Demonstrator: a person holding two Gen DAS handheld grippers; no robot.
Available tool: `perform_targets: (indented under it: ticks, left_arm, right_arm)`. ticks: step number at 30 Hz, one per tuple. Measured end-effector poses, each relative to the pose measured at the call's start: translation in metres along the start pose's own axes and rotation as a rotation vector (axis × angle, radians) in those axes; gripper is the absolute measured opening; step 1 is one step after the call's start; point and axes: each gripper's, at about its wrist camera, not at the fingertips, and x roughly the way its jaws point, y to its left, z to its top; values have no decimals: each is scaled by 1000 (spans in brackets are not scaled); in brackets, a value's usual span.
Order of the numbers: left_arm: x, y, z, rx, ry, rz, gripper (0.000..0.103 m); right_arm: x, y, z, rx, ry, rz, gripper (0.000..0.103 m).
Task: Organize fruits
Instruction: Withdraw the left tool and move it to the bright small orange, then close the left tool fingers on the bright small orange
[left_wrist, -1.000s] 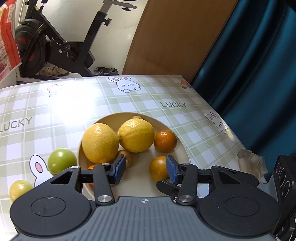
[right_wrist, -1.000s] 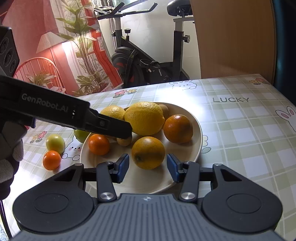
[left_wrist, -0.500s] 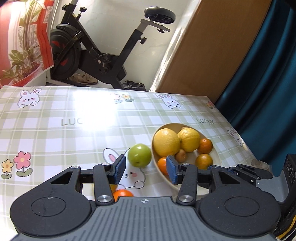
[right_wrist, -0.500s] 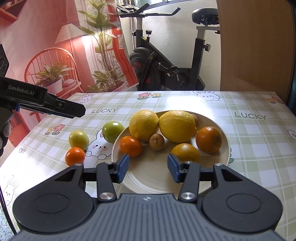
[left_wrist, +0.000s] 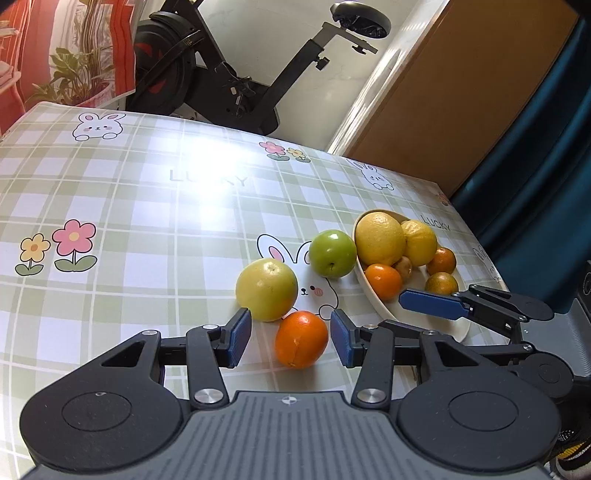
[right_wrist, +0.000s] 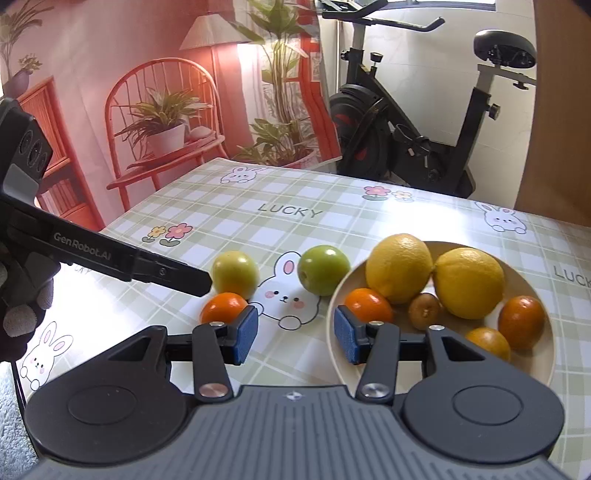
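While your left gripper (left_wrist: 291, 338) hangs over the checked tablecloth (left_wrist: 147, 206), its jaws stand apart around a small orange (left_wrist: 301, 339), pads not touching it; a yellow-green apple (left_wrist: 266, 290) lies just behind, a green apple (left_wrist: 332, 253) beside the plate (left_wrist: 373, 302); from the right wrist, your right gripper (right_wrist: 295, 334) is likewise parted and empty, straddling the plate's (right_wrist: 334, 354) near rim, lemons (right_wrist: 399, 267) and oranges on it.

My right hand-held gripper (right_wrist: 295, 334) hangs with its blue pads apart and nothing between them, over the checked bench (right_wrist: 332, 229). The plate (right_wrist: 532, 373) of lemons and oranges sits right; my left hand-held gripper (right_wrist: 199, 282) reaches toward a loose orange (right_wrist: 221, 306).
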Motion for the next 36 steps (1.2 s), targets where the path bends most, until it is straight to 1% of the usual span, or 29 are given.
perform_targets:
  ticks: [8,13,16,25,29,36]
  left_arm:
    - [-5,13,-1,-53,-24,-16,49]
    - [5,10,-2,-76,-12,-41,49]
    - [9,6,-2,-69,-4,-53,49]
    - [28,2,-10,-43,49,-59,49]
    - [32,2,-12,-48,55,-66,49]
    - [37,-2,-15,-24,69,-71,47]
  right_arm:
    - [32,19,6,-52,59,72,50]
    - [49,27,5,-72,98,107,50]
    - [56,31,5,-77,112,122,51]
    - [66,37,3,-86,133,138,51]
    - [67,37,2,-84,137,131,51]
    - [67,35,0,-66,142,138,51]
